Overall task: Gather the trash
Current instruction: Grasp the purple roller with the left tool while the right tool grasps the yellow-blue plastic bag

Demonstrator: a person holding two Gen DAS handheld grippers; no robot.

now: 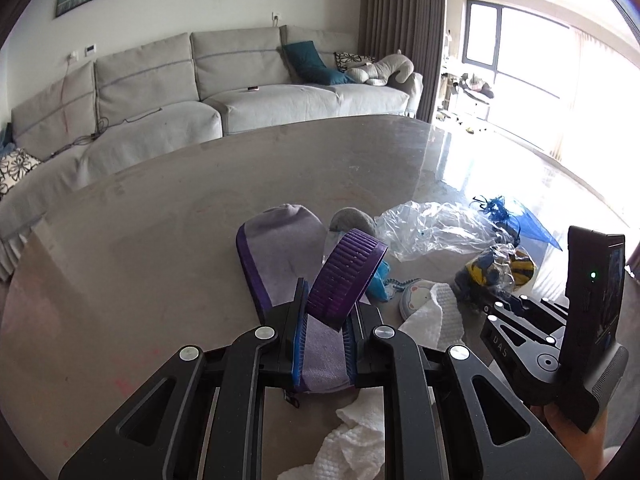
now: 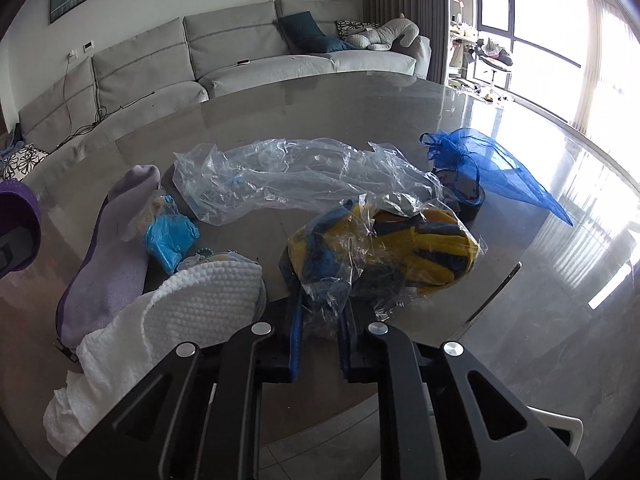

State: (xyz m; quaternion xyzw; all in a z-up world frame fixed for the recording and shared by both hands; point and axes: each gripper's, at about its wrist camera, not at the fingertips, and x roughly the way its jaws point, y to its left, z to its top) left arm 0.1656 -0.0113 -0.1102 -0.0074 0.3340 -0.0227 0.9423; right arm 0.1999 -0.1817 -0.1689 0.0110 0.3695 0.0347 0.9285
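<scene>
Yellow-blue item (image 2: 420, 248) in plastic wrap (image 2: 332, 304)

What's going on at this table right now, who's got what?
A person is clearing a cluttered table with two handheld grippers. The left gripper is shut on a purple ribbed lid, held above a lilac sock. The right gripper is clamped on the wrapper of a yellow-and-blue bagged item. A clear plastic bag, a blue mesh pouch, a blue packet and a white cloth lie uncollected on the table.
</scene>
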